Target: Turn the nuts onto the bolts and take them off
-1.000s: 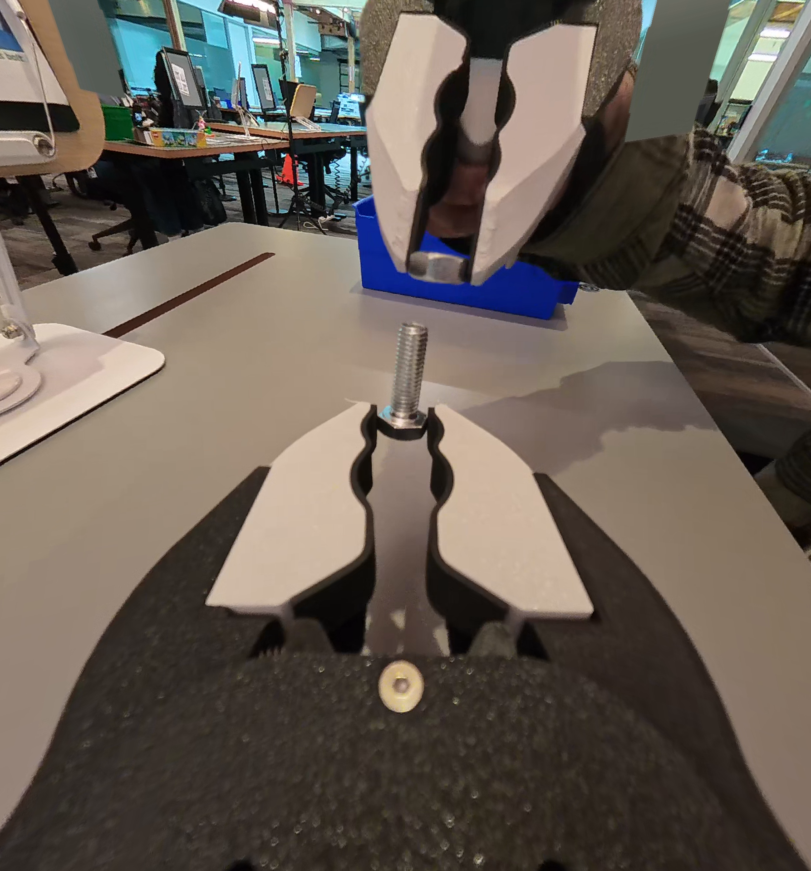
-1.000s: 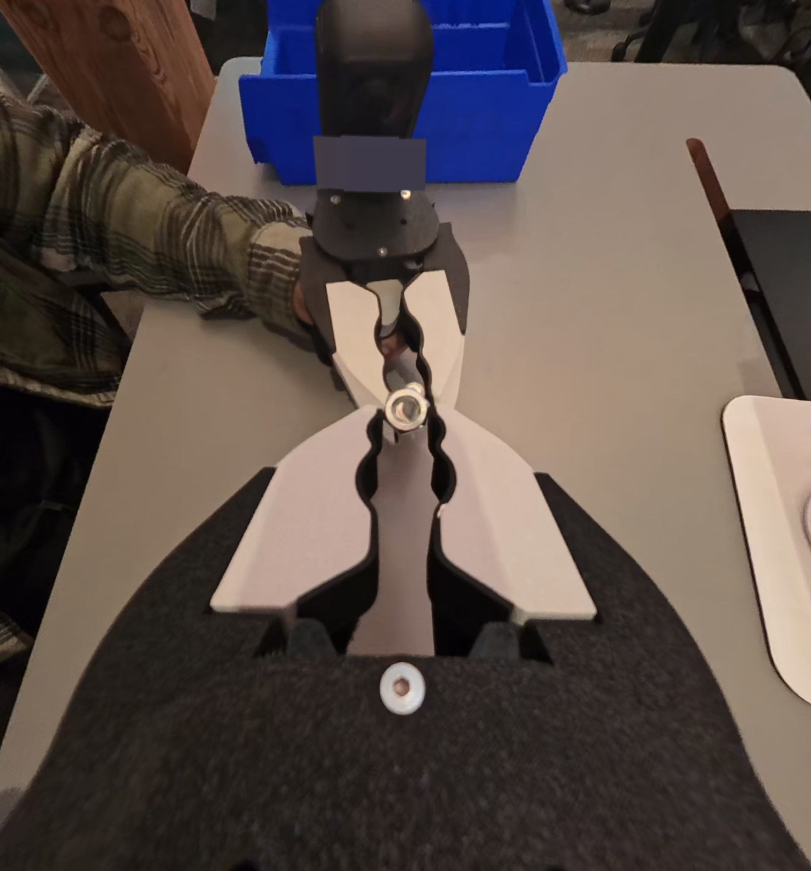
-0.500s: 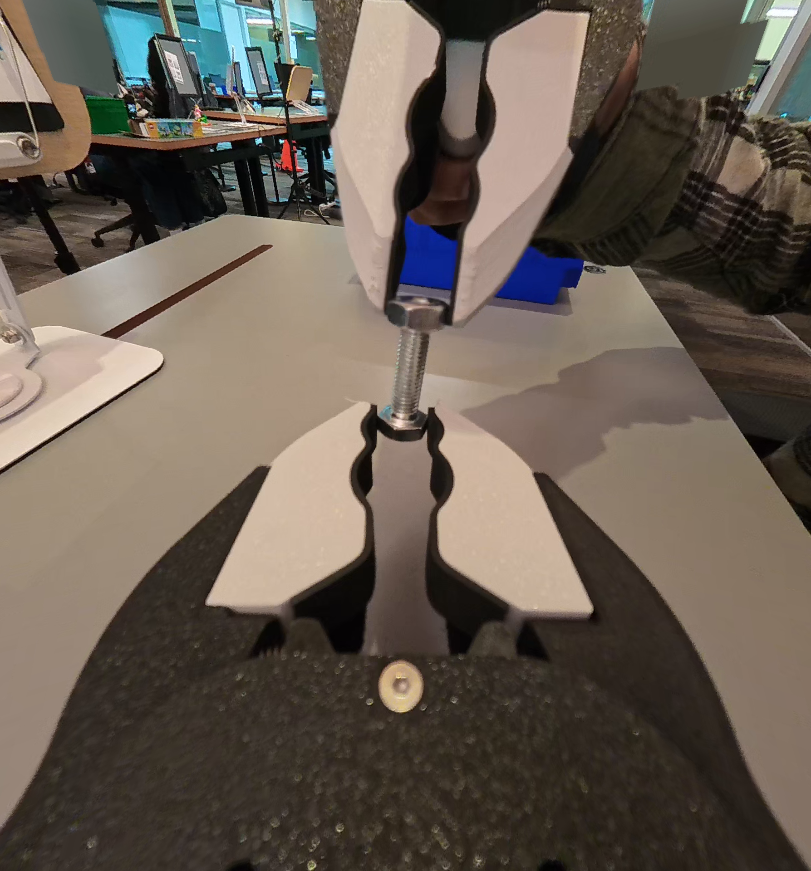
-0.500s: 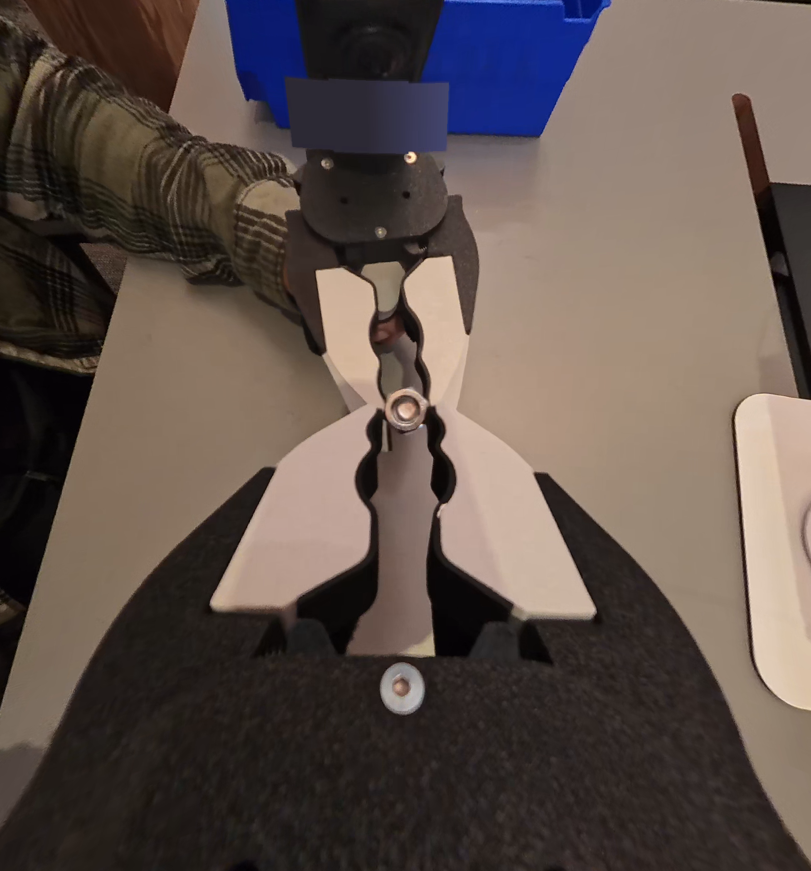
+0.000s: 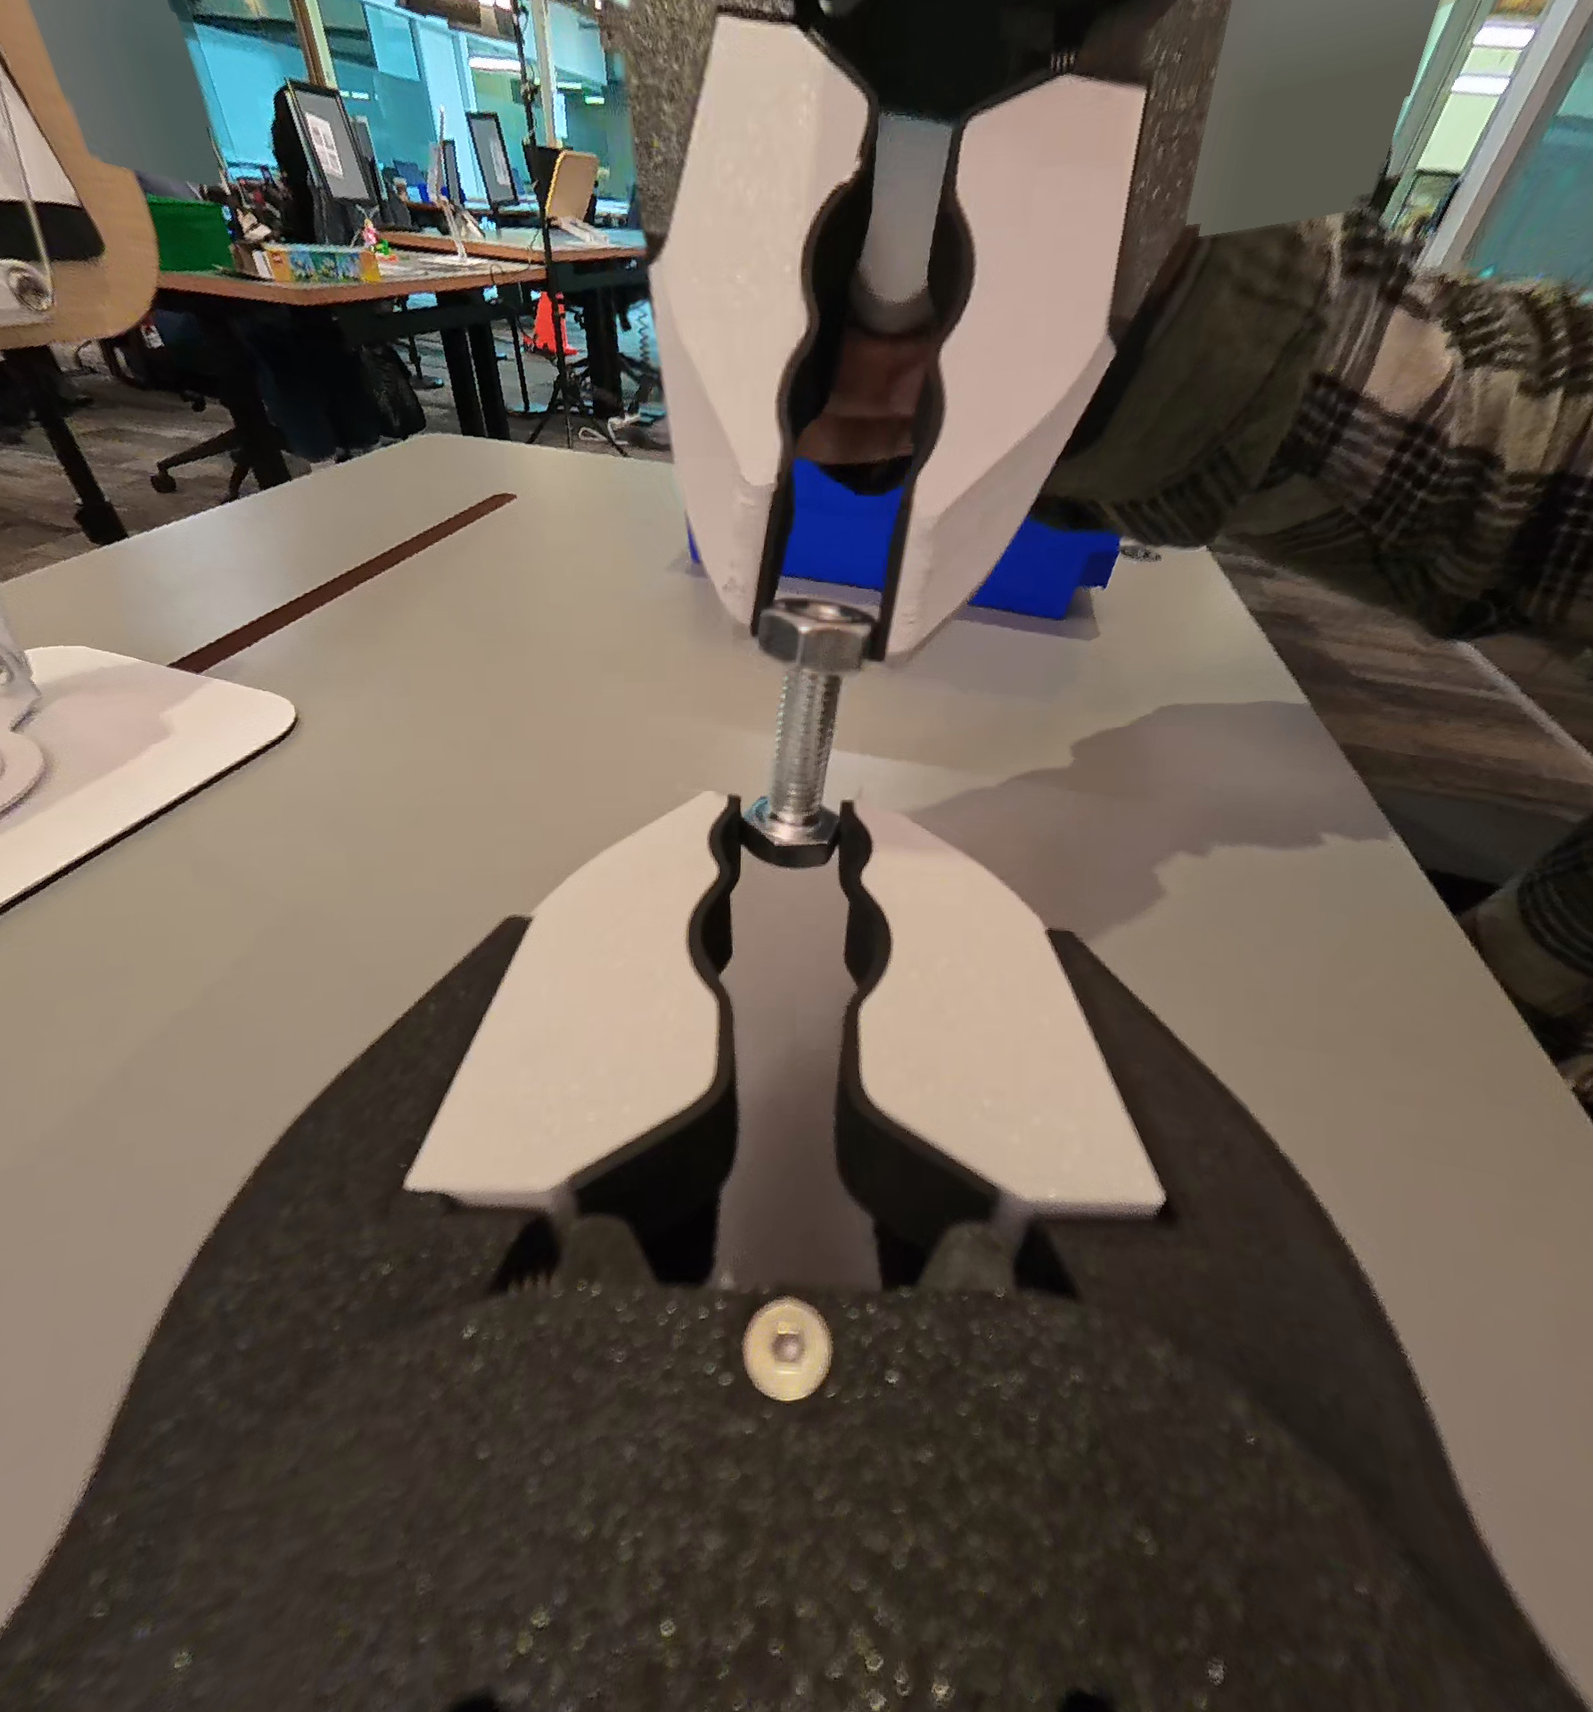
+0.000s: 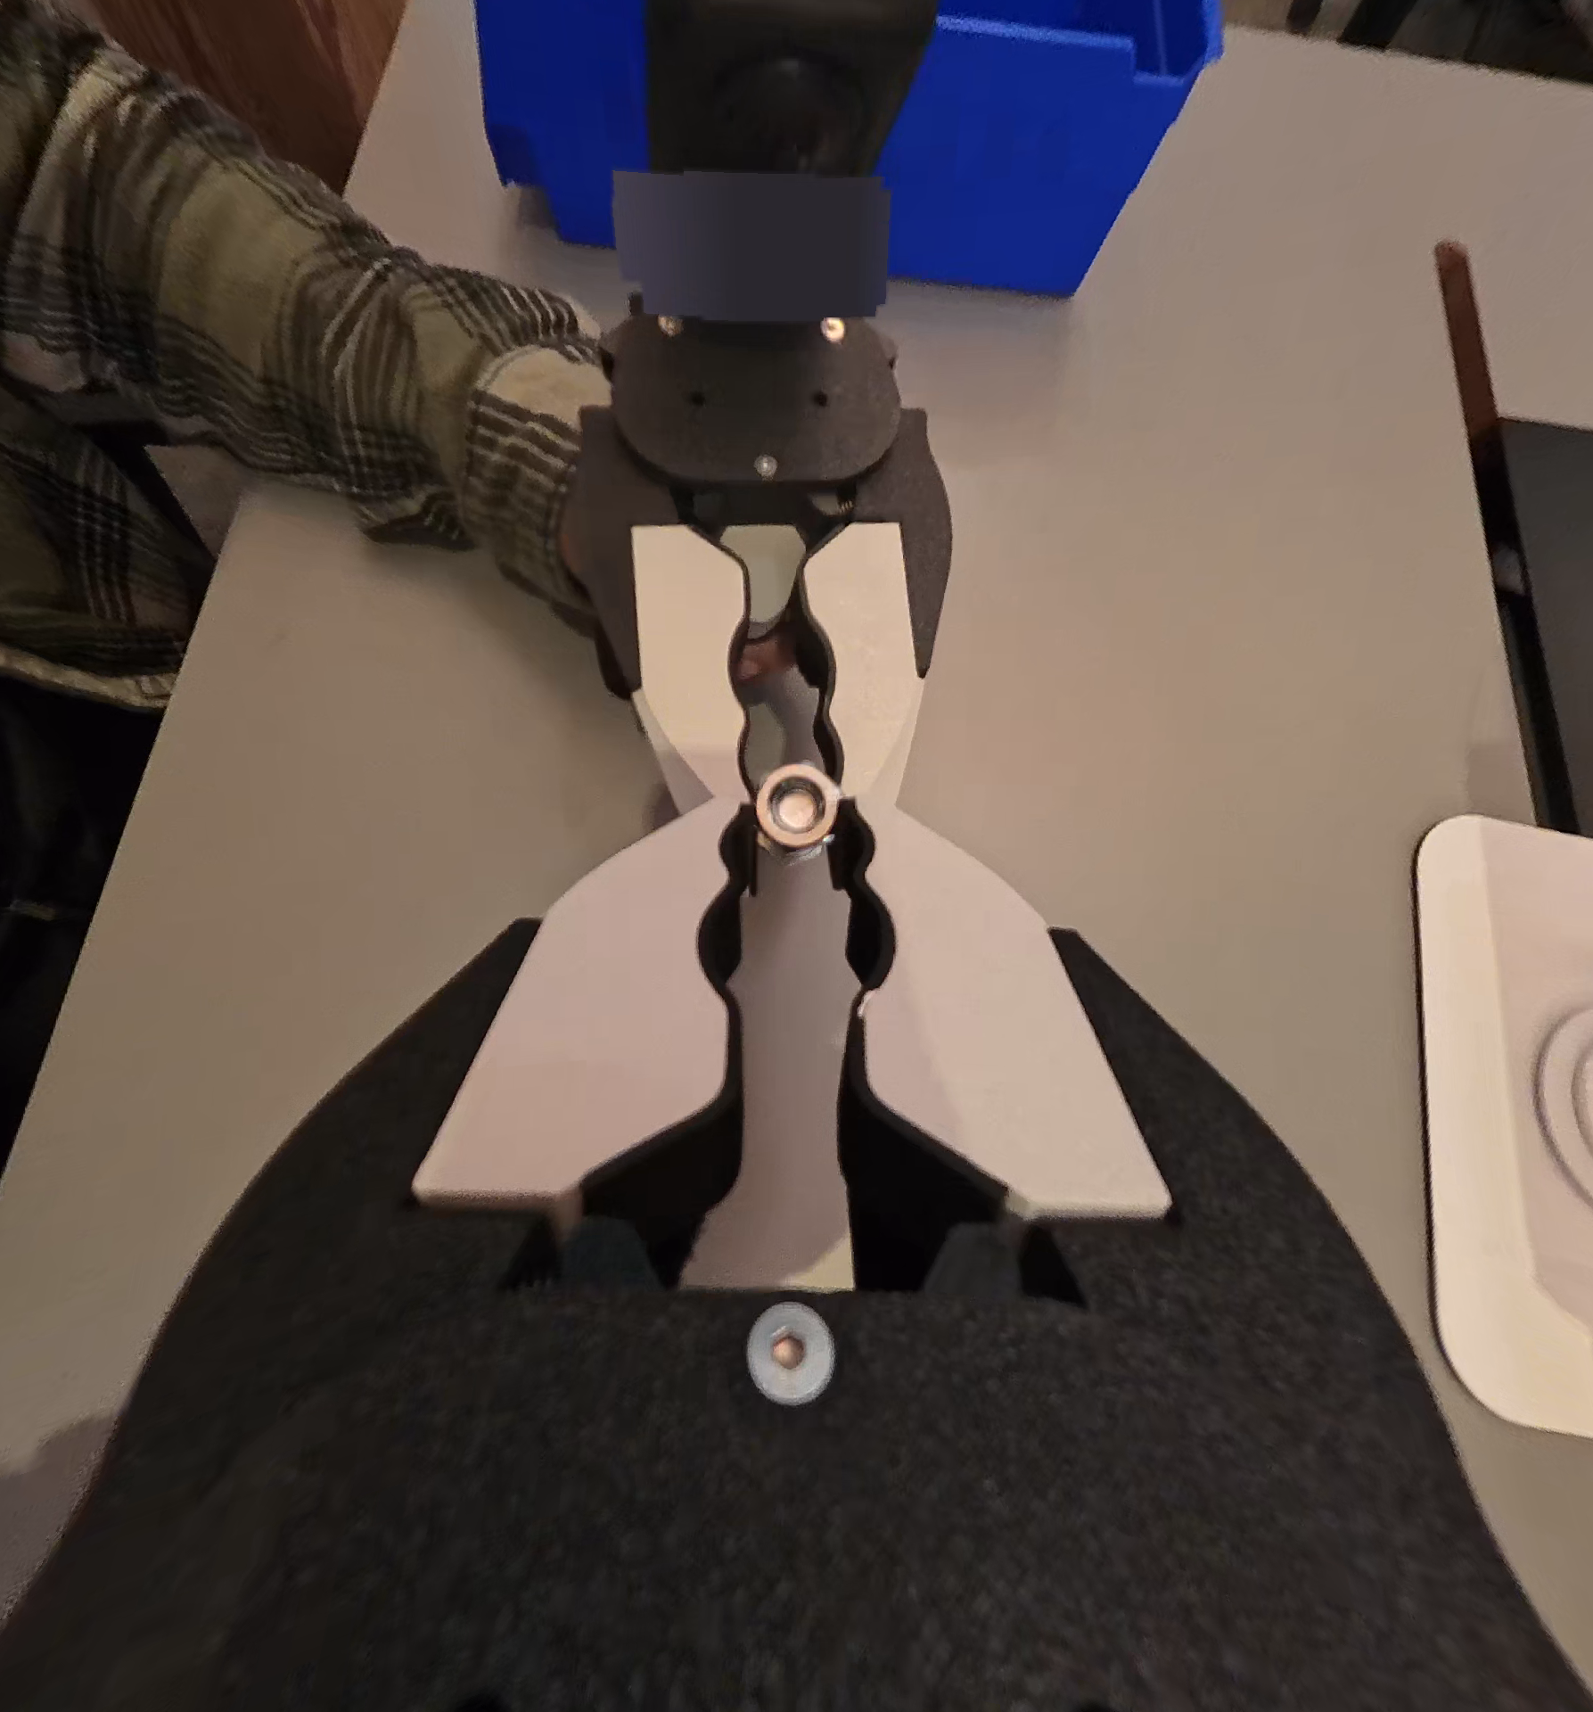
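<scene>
Left gripper, held level just above the tabletop, clamps the head of an upright bolt near the middle; right gripper, pointing straight down from above, pinches a nut seated on the bolt's top end; blue bin at the far edge

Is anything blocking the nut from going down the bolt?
Nothing visible does. The nut, held in the right tongs, sits on the bolt tip; bare thread runs down to the head clamped in the left tongs.
</scene>
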### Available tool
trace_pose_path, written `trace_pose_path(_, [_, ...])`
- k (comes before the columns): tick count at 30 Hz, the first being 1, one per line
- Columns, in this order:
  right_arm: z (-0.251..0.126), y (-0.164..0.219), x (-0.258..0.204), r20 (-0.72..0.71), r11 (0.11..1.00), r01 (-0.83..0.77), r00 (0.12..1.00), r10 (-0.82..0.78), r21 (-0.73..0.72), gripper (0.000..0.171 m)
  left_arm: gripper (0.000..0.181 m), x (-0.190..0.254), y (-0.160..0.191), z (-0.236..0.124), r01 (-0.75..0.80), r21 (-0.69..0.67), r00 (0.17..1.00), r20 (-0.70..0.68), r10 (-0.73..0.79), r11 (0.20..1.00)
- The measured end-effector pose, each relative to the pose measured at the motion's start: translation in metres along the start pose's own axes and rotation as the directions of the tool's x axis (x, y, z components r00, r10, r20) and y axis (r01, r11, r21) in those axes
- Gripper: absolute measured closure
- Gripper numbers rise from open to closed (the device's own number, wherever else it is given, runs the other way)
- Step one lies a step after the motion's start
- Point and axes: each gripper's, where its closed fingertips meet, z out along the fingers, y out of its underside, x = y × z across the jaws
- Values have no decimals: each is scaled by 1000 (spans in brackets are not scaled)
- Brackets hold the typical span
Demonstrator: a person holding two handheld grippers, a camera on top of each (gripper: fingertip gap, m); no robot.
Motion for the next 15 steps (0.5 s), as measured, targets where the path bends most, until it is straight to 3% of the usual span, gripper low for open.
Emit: trace_pose_path(15, [2, 8, -2, 15, 998, 27, 1000, -27, -65, 154, 162, 2, 7, 4, -15, -48, 1000, -3, 15, 999])
